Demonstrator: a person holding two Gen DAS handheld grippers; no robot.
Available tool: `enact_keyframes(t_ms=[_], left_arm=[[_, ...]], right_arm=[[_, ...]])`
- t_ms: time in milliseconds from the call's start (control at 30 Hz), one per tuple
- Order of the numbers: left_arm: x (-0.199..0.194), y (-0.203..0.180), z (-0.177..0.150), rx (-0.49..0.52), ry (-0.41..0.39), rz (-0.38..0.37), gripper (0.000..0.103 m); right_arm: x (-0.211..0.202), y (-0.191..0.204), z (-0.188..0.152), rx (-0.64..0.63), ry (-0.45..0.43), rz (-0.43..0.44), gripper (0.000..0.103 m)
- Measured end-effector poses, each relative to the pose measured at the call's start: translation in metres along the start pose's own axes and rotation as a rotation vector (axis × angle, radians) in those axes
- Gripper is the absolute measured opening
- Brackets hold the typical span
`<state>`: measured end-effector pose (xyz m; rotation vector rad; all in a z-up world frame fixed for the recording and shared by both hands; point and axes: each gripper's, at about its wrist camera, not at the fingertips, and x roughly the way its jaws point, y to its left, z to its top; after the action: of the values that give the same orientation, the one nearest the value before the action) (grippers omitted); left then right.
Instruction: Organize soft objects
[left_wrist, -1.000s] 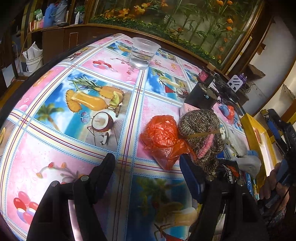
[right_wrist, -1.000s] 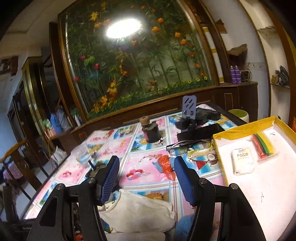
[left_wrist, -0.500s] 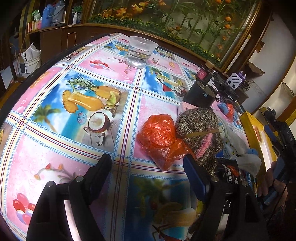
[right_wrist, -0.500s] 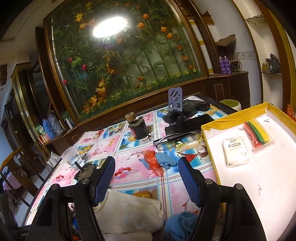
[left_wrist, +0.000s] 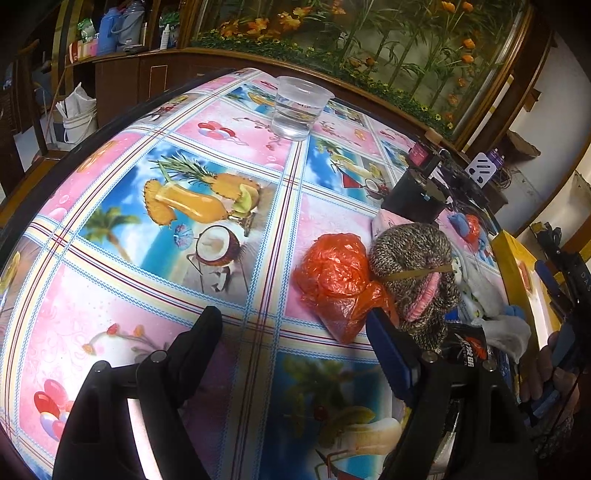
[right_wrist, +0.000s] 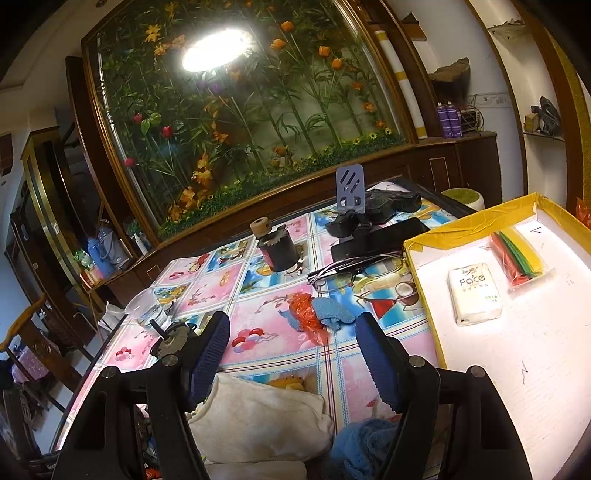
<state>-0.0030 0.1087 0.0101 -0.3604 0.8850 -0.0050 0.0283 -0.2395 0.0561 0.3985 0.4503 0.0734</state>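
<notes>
both tongs, left gripper (left_wrist: 291, 343) & right gripper (right_wrist: 291, 354), held wide open, nothing gripped. approach step judged. next: crumpled orange plastic bag (left_wrist: 332, 273) to be straddled, then closed on.

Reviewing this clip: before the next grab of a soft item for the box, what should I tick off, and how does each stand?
1. Left hand-held gripper open, nothing held: ok.
2. Right hand-held gripper open, nothing held: ok.
3. Yellow-edged box has bare floor beside the tissue pack: ok.
4. Orange plastic bag just ahead of the left fingers: ok.
5. Water cup well apart from the soft items: ok.
6. White cloth free of the blue knit: cannot tell.
</notes>
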Motion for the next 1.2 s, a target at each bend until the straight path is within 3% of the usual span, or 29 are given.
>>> enact_keyframes(t_ms=[133, 267, 333, 500, 633, 767, 933, 1067, 1200], left_arm=[[0.000, -0.001, 0.000, 0.005, 0.003, 0.033, 0.079], [0.002, -0.009, 0.001, 0.022, 0.058, 0.132, 0.079], [-0.004, -0.007, 0.004, -0.020, 0.115, 0.150, 0.079], [-0.046, -0.010, 0.005, -0.164, 0.134, 0.226, 0.080], [-0.081, -0.039, -0.001, -0.257, 0.141, 0.215, 0.080], [-0.096, -0.079, -0.012, -0.170, 0.146, 0.157, 0.080], [-0.081, -0.103, -0.029, -0.025, 0.243, 0.125, 0.080], [-0.060, -0.102, -0.023, 0.073, 0.249, 0.069, 0.081], [-0.028, -0.099, -0.017, 0.135, 0.315, 0.006, 0.082]], right_arm=[[0.005, 0.002, -0.002, -0.018, 0.008, -0.019, 0.075], [0.010, -0.001, -0.002, -0.008, 0.052, -0.051, 0.075], [0.002, -0.004, 0.004, 0.013, 0.114, -0.017, 0.075], [-0.040, -0.009, 0.045, -0.089, 0.166, 0.090, 0.075], [-0.062, -0.027, 0.075, -0.113, 0.242, 0.167, 0.079], [-0.065, -0.035, 0.078, -0.182, 0.300, 0.191, 0.080], [-0.048, -0.027, 0.072, -0.132, 0.382, 0.179, 0.080], [-0.054, -0.004, 0.081, -0.134, 0.373, 0.124, 0.080], [-0.069, 0.013, 0.086, -0.138, 0.348, 0.053, 0.080]])
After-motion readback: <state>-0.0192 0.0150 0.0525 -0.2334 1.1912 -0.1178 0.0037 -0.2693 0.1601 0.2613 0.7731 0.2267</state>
